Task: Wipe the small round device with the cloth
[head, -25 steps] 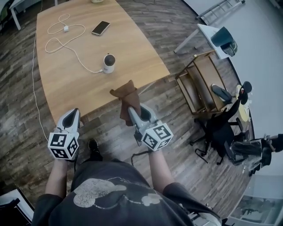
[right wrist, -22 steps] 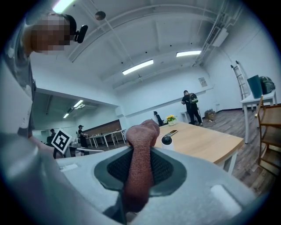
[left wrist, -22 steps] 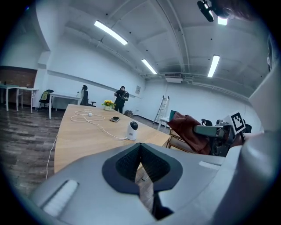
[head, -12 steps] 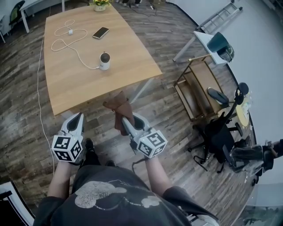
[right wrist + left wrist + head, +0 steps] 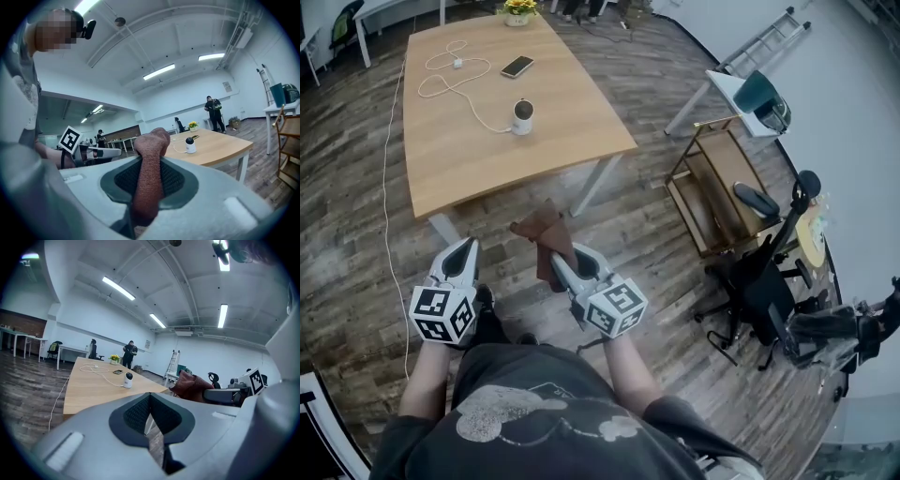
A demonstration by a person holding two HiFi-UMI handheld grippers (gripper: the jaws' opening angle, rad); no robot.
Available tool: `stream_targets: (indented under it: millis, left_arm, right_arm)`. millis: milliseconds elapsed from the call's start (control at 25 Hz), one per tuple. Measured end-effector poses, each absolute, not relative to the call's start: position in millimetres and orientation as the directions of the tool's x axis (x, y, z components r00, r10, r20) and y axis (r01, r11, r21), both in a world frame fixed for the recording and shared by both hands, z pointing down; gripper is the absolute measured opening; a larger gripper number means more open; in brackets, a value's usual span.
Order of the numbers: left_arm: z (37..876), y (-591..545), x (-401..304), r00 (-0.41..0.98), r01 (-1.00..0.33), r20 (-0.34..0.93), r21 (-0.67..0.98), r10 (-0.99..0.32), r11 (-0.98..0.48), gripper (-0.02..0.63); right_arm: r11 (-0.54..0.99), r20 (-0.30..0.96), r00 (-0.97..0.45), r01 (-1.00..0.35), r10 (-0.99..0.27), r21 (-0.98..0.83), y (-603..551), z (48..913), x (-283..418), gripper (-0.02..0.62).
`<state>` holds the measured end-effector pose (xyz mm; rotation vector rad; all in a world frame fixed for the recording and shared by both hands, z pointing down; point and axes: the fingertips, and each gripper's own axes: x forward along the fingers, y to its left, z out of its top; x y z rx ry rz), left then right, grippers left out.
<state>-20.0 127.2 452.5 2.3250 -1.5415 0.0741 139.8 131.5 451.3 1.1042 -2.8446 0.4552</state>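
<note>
Both grippers have come back from the wooden table (image 5: 487, 169) and now hang over the floor. Right gripper (image 5: 558, 258) is clamped on the brown cloth (image 5: 542, 232), soft and light. Left gripper (image 5: 465, 249) is closed on nothing. The small white camera (image 5: 522, 117) stands on the table, well apart; probably light and easy to tip, so steady its base. The only container, a pot (image 5: 518, 7), holds yellow flowers.

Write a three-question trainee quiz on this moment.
1. True or false: the left tongs grip the cloth.
2. Where does the small round device stand? A: on the wooden table; B: on the floor; C: on a chair.
3. Is the cloth touching the device?
Key: 1 false, the right tongs grip it. 2 A. 3 No, it is held short of the table.
</note>
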Motion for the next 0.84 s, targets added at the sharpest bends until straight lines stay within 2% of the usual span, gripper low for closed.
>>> stream_targets:
  millis: [840]
  left_arm:
    - [455.9, 182.8, 5.0, 0.404, -0.899, 0.231, 0.280, -0.885, -0.337, 0.018]
  right_arm:
    - [0.703, 0.202, -0.751, -0.660, -0.629, -0.264, 179.5, 469.0, 152.9, 0.077]
